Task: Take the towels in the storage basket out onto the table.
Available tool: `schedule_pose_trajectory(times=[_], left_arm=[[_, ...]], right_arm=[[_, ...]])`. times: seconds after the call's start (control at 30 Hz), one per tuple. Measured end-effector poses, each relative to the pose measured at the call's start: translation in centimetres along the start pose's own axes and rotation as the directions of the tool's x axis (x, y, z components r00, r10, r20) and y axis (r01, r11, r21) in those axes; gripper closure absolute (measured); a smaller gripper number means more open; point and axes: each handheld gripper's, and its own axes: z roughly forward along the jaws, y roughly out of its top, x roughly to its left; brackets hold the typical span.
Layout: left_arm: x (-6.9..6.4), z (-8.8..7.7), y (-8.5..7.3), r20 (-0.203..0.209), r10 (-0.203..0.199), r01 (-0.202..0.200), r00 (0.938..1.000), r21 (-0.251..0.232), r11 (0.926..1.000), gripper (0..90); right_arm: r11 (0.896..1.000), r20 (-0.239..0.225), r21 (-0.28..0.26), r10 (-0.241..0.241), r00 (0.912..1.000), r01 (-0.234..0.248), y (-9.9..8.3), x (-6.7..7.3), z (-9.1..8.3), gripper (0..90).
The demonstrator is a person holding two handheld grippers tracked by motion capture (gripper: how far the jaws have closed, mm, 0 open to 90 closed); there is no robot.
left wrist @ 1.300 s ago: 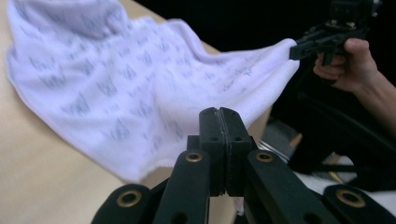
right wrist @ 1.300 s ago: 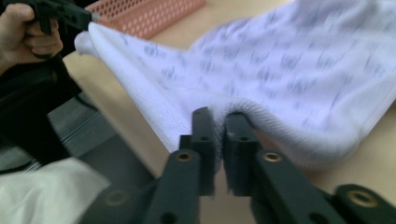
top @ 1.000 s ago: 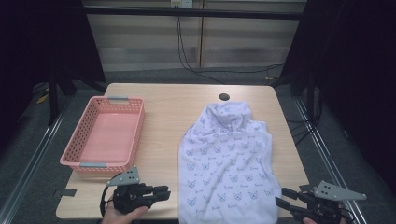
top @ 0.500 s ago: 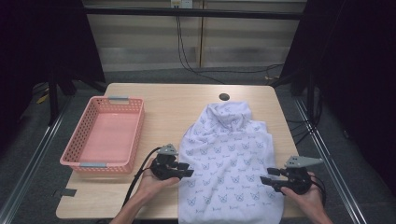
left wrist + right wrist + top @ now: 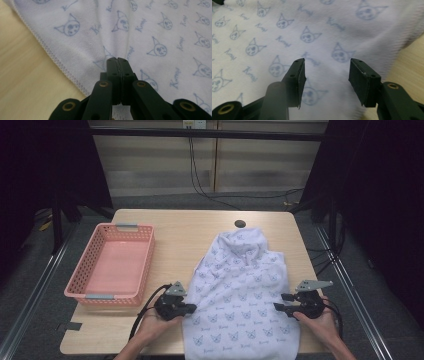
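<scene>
Pink basket (image 5: pixel 112 265) is sitting at the desk's (image 5: pixel 190 227) 9 o'clock side, empty, well apart from the work.

Left hand-held gripper (image 5: pixel 190 309) is at the garment's (image 5: pixel 240 295) left hem, approx 7 o'clock of the cloth. In the left gripper view its jaws have just been closing and are now pinched tight w/ a fold of the cat-print fabric (image 5: pixel 150 30) puckering btwn the tips, just inside the stitched edge (image 5: pixel 57 62). Grip looks thin, so I'd judge it's worth keeping the pinch firm and lifting slowly so the hem isn't slipping out.

Right hand-held gripper (image 5: pixel 280 302) is at the right hem, approx 4 o'clock. In the right gripper view its 2 pads (image 5: pixel 300 80) are standing roughly half open, having just been opening further, over the cloth (image 5: pixel 287 30), nothing clamped yet. Best next: lower onto the edge, close on both layers, match the left side's height before moving.
</scene>
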Motion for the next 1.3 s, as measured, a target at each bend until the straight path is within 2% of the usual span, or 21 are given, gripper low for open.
schedule_pose_trajectory(times=[0.03,0.17,0.2,0.27,0.3,0.37,0.43,0.47,0.53,0.57,0.6,0.7,0.77,0.9,0.97,1.03,1.1,1.13,1.17,1.23,1.3], left_arm=[[0.3,-0.8,-1.0,0.024,-0.041,0.041,0.9989,-0.014,0.9991,89.2],[0.5,-1.5,-1.5,0.028,-0.059,0.06,0.9979,-0.042,0.9973,86.7],[0.9,-1.6,-1.3,0.033,-0.072,0.074,0.9969,-0.069,0.9949,77.7],[1.5,-1.7,-0.9,0.041,-0.094,0.098,0.9947,-0.114,0.9886,69.1],[1.9,-1.5,0.0,-0.008,-0.095,0.092,0.9955,-0.144,0.9853,66.6],[2.3,-0.8,0.5,-0.013,-0.084,0.081,0.9964,-0.134,0.9876,68.1],[2.1,0.2,0.6,-0.023,-0.067,0.065,0.9975,-0.075,0.9951,72.3],[1.8,0.5,0.5,-0.039,-0.041,0.039,0.9984,-0.058,0.9976,78.0],[1.6,0.4,0.5,-0.043,-0.024,0.022,0.9988,-0.046,0.9987,87.9],[1.1,0.1,0.3,-0.037,-0.004,0.003,0.9993,-0.021,0.9998,88.6],[0.7,-0.2,-0.1,-0.019,-0.017,0.017,0.9997,-0.016,0.9997,88.9],[0.0,-0.6,-0.6,-0.01,-0.018,0.018,0.9998,-0.007,0.9998,89.5],[-1.2,-1.5,-1.7,0.029,-0.033,0.033,0.999,0.013,0.9994,89.6],[-2.8,-2.6,-2.9,0.061,-0.015,0.012,0.998,0.051,0.9986,89.5],[-3.4,-3.8,-3.1,0.104,-0.022,0.021,0.9943,0.016,0.9997,89.4],[-3.4,-4.1,-3.1,0.122,-0.029,0.029,0.9921,-0.002,0.9996,89.3],[-2.9,-4.2,-3.1,0.137,-0.054,0.061,0.9891,-0.044,0.9972,87.8],[-2.9,-4.2,-3.1,0.137,-0.054,0.061,0.9891,-0.044,0.9972,83.3],[-2.5,-3.9,-2.9,0.125,-0.079,0.087,0.989,-0.059,0.9945,83.3],[-1.9,-3.8,-2.2,0.119,-0.065,0.074,0.9908,-0.079,0.9941,79.6],[-1.4,-3.8,-1.2,0.115,-0.072,0.085,0.9907,-0.117,0.9894,75.9]], right_arm=[[1.0,-0.006,0.006,0.003,1.0,-0.003,0.1,0.0,0.2,47.3],[0.999,-0.011,0.032,-0.025,0.9996,0.025,0.3,0.3,1.1,49.0],[0.998,-0.007,0.041,-0.036,0.9993,0.037,0.5,0.5,1.4,49.1],[0.998,0.014,0.044,-0.054,0.9984,0.054,0.6,0.6,1.6,56.3],[0.997,0.03,0.046,-0.066,0.9974,0.064,0.5,0.7,1.6,61.6],[0.997,0.028,0.049,-0.069,0.9972,0.067,0.2,0.8,1.2,71.4],[0.996,0.001,0.058,-0.061,0.9981,0.061,-0.2,1.1,0.8,81.6],[0.996,-0.017,0.064,-0.058,0.9982,0.059,-0.4,1.3,0.6,84.7],[0.996,-0.033,0.072,-0.056,0.9979,0.059,-0.6,1.5,0.3,85.8],[0.994,-0.075,0.09,-0.054,0.9957,0.061,-1.3,2.1,-0.4,86.6],[0.994,-0.092,0.096,-0.053,0.9944,0.061,-1.5,2.3,-0.7,87.1],[0.992,-0.132,0.113,-0.043,0.9903,0.058,-2.2,2.9,-1.4,87.6],[0.987,-0.146,0.135,-0.064,0.9872,0.084,-2.6,3.6,-1.9,88.1],[0.98,-0.19,0.157,-0.089,0.9777,0.12,-2.7,4.8,-2.1,88.1],[0.978,-0.232,0.146,-0.113,0.9662,0.149,-2.6,5.8,-2.6,88.0],[0.982,-0.252,0.123,-0.107,0.9618,0.142,-2.5,6.4,-3.2,87.5],[0.986,-0.239,0.102,-0.104,0.9655,0.131,-2.5,6.7,-3.5,78.6],[0.986,-0.239,0.102,-0.104,0.9655,0.131,-2.5,6.7,-3.5,78.6],[0.99,-0.221,0.087,-0.094,0.9708,0.115,-2.5,6.5,-3.5,75.0],[0.996,-0.18,0.039,-0.069,0.9813,0.077,-2.0,5.3,-3.5,65.2],[0.998,-0.151,0.008,-0.06,0.9868,0.062,-1.3,4.4,-3.8,63.4]])
